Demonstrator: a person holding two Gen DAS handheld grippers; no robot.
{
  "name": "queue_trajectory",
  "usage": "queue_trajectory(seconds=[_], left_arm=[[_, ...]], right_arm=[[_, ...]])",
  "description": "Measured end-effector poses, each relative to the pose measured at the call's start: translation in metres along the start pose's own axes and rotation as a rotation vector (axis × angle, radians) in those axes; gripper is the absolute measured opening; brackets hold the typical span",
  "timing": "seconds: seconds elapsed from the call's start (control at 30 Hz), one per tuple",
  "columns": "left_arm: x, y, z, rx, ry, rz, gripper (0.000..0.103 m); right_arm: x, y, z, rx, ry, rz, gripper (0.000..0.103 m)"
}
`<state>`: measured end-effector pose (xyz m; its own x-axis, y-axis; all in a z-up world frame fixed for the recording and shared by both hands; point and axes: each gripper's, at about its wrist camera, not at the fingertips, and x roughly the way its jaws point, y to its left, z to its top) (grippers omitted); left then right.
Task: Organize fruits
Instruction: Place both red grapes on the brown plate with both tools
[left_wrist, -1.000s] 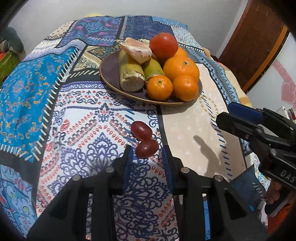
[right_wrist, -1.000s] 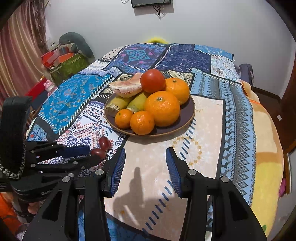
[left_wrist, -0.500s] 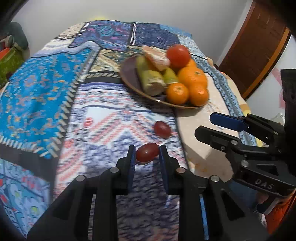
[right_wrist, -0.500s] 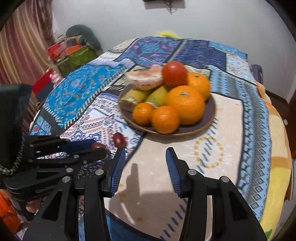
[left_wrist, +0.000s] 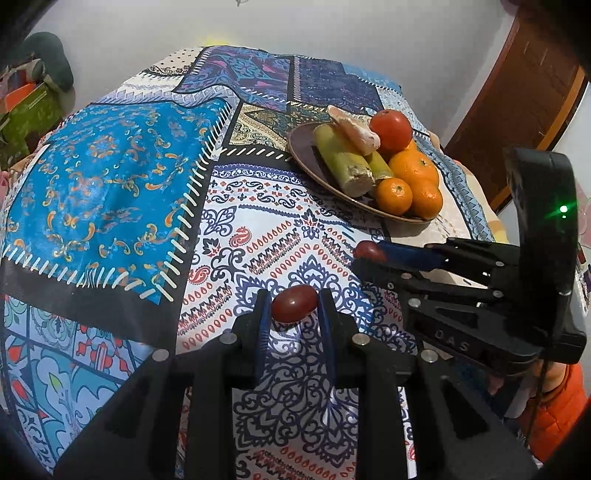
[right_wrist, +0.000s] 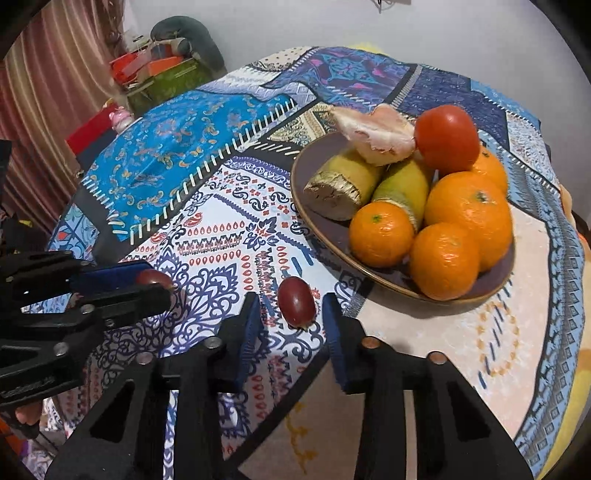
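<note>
My left gripper (left_wrist: 294, 306) is shut on a dark red grape (left_wrist: 294, 303) and holds it above the patterned cloth; the held grape also shows in the right wrist view (right_wrist: 154, 277). A second red grape (right_wrist: 296, 302) lies on the cloth between the open fingers of my right gripper (right_wrist: 291, 314), which do not touch it. It shows partly behind the right gripper in the left wrist view (left_wrist: 368, 251). The brown plate (right_wrist: 306, 162) holds oranges (right_wrist: 467, 218), a tomato (right_wrist: 446, 137), sugarcane pieces (right_wrist: 341, 184) and a peeled pomelo wedge (right_wrist: 376, 134).
The patchwork tablecloth (left_wrist: 110, 192) covers a round table. A green box with clutter (right_wrist: 162, 77) and a curtain (right_wrist: 44, 103) stand beyond the table's left. A wooden door (left_wrist: 517, 103) is at the right.
My left gripper closed on one grape and lifted it off the cloth. My right gripper moved left and forward until its open fingers straddle the other grape.
</note>
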<state>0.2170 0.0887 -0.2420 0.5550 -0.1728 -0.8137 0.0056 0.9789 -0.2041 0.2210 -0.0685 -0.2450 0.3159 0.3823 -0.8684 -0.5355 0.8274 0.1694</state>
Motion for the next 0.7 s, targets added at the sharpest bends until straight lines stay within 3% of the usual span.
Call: queue_trajectory(seconds=[0.07,0.3,0.7], left_arm=[[0.000,-0.001,0.001,0.000,-0.001,-0.002,0.025],[-0.009,-0.010,0.006,0.005,-0.025,0.003,0.025],[-0.050,-0.045,0.029,0.030,-0.134,0.001,0.025]], right_arm=[[-0.001,-0.001,0.000,0.004,-0.004,0.001,0.019],[-0.018,-0.003,-0.002,0.019,-0.034,0.011,0.018],[-0.091,-0.021,0.001,0.055,-0.183,-0.049,0.018]])
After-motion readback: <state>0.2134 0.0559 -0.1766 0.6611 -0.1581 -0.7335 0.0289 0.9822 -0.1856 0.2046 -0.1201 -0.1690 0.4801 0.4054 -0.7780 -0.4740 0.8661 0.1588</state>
